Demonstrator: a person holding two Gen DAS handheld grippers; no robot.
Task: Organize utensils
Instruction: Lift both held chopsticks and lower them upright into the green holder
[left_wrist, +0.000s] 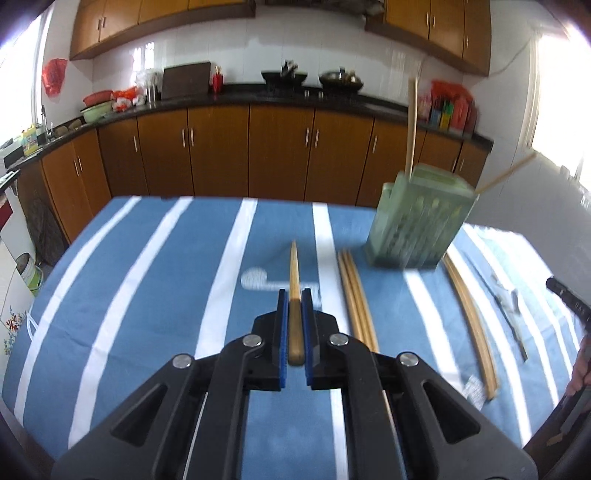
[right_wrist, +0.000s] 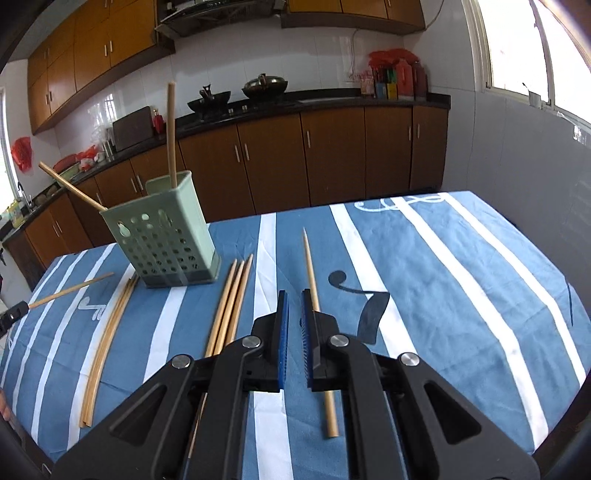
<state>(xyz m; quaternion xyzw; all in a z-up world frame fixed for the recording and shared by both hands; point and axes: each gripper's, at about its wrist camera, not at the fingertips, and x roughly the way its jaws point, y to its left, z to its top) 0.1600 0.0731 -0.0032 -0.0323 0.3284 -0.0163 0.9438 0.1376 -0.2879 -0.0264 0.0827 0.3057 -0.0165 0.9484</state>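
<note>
Wooden cabinets ran round the kitchen behind a table under a blue-and-white striped cloth (right_wrist: 461, 266), and I stood watching both tools at work over it. On the left, the left gripper (left_wrist: 294, 295) had its blue pads closed on a single chopstick (left_wrist: 294, 266), gripped near the thick end, the taper pointing ahead and lifted off the cloth. Across from it, the right gripper (right_wrist: 293, 295) hung with a narrow gap between its jaws and nothing in them; a loose chopstick (right_wrist: 309, 266) lay just beside its right finger. A green perforated holder (right_wrist: 166, 236) stood on the table, two sticks already leaning in it, with a bundle of three (right_wrist: 232, 295) flat beside it.

Those sticks looked light, stiff and smooth (bamboo, probably), so I judged a pinch nearer the thick end would keep one from swivelling or sliding out.
</note>
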